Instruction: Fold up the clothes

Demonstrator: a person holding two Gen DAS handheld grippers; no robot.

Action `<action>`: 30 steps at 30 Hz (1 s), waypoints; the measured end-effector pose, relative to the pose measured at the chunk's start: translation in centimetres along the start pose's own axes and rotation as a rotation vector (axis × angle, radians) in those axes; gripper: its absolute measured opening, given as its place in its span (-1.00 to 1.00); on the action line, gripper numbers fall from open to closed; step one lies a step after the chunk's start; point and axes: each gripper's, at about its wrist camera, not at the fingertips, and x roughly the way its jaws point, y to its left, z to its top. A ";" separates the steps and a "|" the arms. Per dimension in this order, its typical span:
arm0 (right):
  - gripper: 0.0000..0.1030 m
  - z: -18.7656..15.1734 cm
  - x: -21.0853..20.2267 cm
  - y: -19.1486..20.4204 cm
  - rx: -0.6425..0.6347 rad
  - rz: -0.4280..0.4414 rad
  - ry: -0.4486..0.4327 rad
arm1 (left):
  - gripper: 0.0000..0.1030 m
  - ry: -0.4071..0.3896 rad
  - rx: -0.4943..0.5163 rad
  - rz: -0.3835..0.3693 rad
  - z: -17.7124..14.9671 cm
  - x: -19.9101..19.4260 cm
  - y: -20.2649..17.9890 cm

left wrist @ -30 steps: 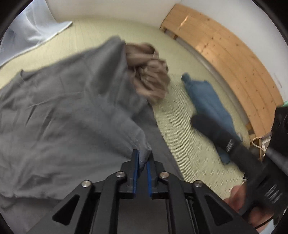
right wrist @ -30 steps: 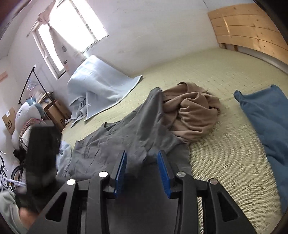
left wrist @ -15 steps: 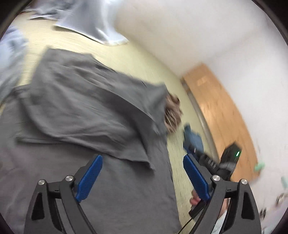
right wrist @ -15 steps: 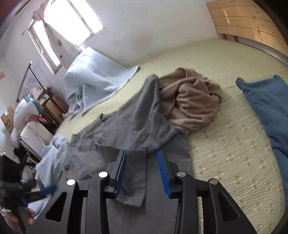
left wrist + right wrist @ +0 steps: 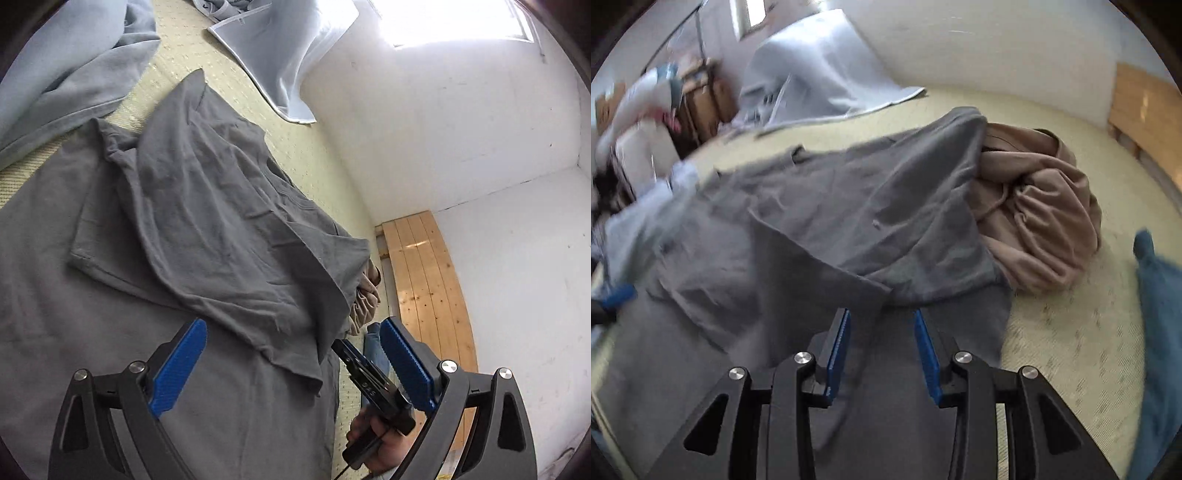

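A grey shirt point(image 5: 207, 229) lies spread on the pale green mat, with one side flapped over its middle. My left gripper point(image 5: 291, 354) hovers over the near part of the shirt, its jaws wide open with nothing between them. My right gripper point(image 5: 882, 332) points down at the grey shirt point(image 5: 871, 221) close to the folded flap's edge. Its blue pads point(image 5: 838, 343) stand partly apart with only cloth below them. In the left wrist view the right gripper point(image 5: 369, 380) shows at the shirt's right edge, held by a hand point(image 5: 376, 443).
A crumpled tan garment point(image 5: 1034, 229) touches the shirt's far right side. A blue garment point(image 5: 1160, 295) lies further right. A light blue garment point(image 5: 55, 74) lies at the left and a pale sheet point(image 5: 280, 48) near the wall. A wooden board point(image 5: 428, 295) runs along the wall.
My left gripper let go of the grey shirt's fold, opened wide and swung away with a roll. My right gripper came down closer to the shirt.
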 end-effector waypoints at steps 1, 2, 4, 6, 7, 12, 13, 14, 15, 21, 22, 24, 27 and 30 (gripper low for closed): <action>-0.25 0.1 0.2 -0.2 -0.010 -0.004 0.002 | 0.88 0.001 0.000 -0.006 0.0 0.2 -0.1; -0.25 0.3 0.4 -0.4 -0.012 0.004 0.004 | 0.88 0.004 -0.006 -0.013 -0.1 0.4 -0.1; -0.25 0.4 0.8 -0.6 -0.014 0.036 0.009 | 0.88 0.015 -0.029 -0.032 -0.1 0.9 0.0; -0.25 0.4 1.1 -0.6 -0.010 0.071 0.015 | 0.88 0.026 -0.051 -0.049 -0.3 1.1 0.2; -0.25 0.3 1.2 -0.6 -0.004 0.085 0.018 | 0.88 0.030 -0.059 -0.052 -0.3 1.2 0.4; -0.25 0.0 2.3 -0.8 0.040 0.150 0.049 | 0.88 0.024 -0.093 -0.073 -0.3 0.9 0.8; -0.25 0.0 2.4 -0.8 0.047 0.156 0.048 | 0.88 0.022 -0.096 -0.078 -0.3 0.9 0.8; -0.25 0.1 2.5 -0.9 0.054 0.162 0.047 | 0.88 0.022 -0.100 -0.081 -0.3 0.9 0.9; -0.25 0.2 2.7 -0.9 0.061 0.168 0.047 | 0.88 0.025 -0.101 -0.083 -0.3 1.0 0.9; -0.14 0.3 2.5 -1.4 0.086 0.204 0.019 | 0.88 0.033 -0.125 -0.104 -0.4 1.1 1.2; -0.13 0.3 2.4 -1.5 0.091 0.214 0.012 | 0.88 0.031 -0.131 -0.109 -0.4 1.0 1.2; -0.11 0.3 2.6 -1.3 0.089 0.222 0.012 | 0.88 0.033 -0.136 -0.112 -0.4 1.1 1.3; -0.10 0.4 2.9 -1.0 0.073 0.214 0.010 | 0.88 0.041 -0.136 -0.112 -0.5 1.3 1.3; -0.21 0.5 2.8 -0.8 0.068 0.217 -0.005 | 0.88 0.049 -0.132 -0.112 -0.6 1.5 1.2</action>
